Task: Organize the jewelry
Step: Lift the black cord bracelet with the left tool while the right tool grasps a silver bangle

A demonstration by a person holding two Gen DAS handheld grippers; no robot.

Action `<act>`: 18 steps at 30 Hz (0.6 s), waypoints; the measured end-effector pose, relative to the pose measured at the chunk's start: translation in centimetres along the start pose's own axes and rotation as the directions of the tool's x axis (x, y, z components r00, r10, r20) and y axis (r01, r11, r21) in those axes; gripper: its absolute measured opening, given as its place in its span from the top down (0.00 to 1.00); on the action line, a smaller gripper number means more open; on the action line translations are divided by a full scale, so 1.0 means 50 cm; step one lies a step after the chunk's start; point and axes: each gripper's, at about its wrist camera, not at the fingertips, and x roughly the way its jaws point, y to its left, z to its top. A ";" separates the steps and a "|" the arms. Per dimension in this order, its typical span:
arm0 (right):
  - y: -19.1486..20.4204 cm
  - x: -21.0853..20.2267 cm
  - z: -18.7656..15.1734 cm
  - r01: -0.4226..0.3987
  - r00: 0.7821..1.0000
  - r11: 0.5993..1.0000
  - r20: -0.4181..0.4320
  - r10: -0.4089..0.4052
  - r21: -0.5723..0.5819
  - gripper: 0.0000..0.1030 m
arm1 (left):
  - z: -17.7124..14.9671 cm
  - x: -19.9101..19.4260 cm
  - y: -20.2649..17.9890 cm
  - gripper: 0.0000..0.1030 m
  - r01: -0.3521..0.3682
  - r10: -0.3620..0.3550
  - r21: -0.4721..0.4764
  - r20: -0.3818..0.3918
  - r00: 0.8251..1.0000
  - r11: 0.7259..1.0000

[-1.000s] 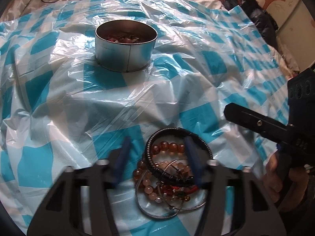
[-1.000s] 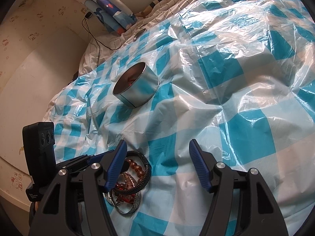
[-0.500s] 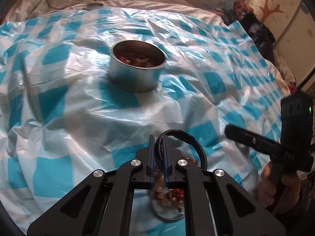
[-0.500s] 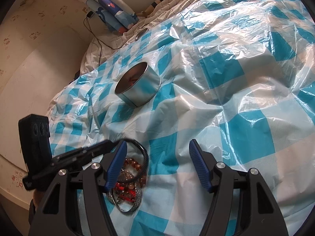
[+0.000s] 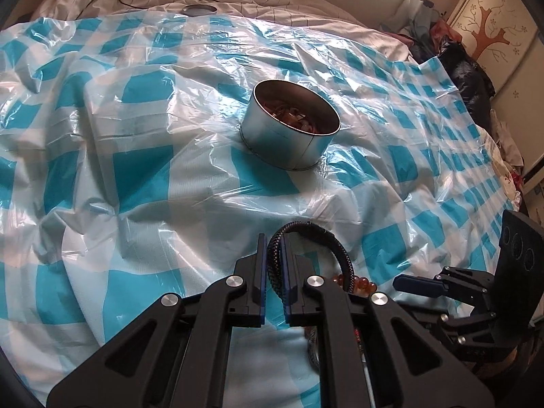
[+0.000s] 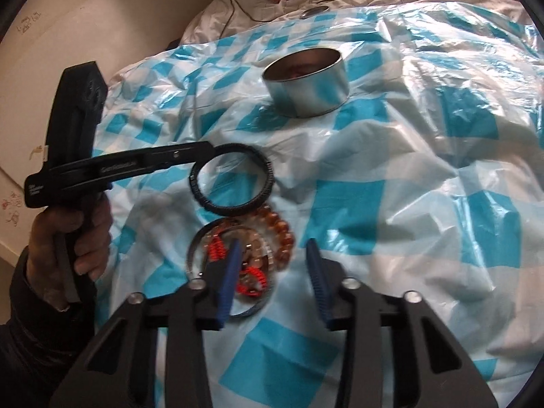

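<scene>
- The black bracelet (image 5: 307, 234) is pinched by its rim in the left gripper (image 5: 274, 265), clear of the pile (image 6: 243, 258), so it can be carried alone.
- The tin (image 5: 290, 125) is set well beyond, top open, jewelry already inside; it is judged the destination.
- The right gripper (image 6: 272, 272) is held spread and empty over the pile, likely for the next pick.

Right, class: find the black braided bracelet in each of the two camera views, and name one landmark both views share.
Left wrist view: the black braided bracelet is low in the centre, pinched in the left claw.
Right wrist view: the bracelet is left of centre, held at the tip of the left claw, above the bead pile.
Shared landmark: the round metal tin.
</scene>
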 end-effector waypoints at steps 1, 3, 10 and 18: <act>0.003 0.002 -0.001 0.004 1.000 1.000 -0.003 -0.004 -0.011 0.78 | -0.001 0.000 0.000 0.94 0.001 -0.001 0.000 0.000 1.000 1.000; 0.016 0.010 -0.005 0.022 1.000 0.998 -0.018 -0.023 -0.051 0.81 | -0.001 0.001 0.000 0.94 0.000 0.000 0.000 -0.002 1.000 1.000; 0.035 0.019 -0.016 0.083 0.996 0.989 -0.004 -0.084 -0.122 0.97 | -0.004 0.007 -0.003 0.94 0.004 -0.004 0.001 -0.011 1.000 1.000; 0.016 -0.022 0.000 -0.060 0.996 0.997 0.064 0.062 -0.044 0.97 | 0.000 -0.002 0.012 0.94 0.065 -0.065 -0.048 0.003 0.998 0.997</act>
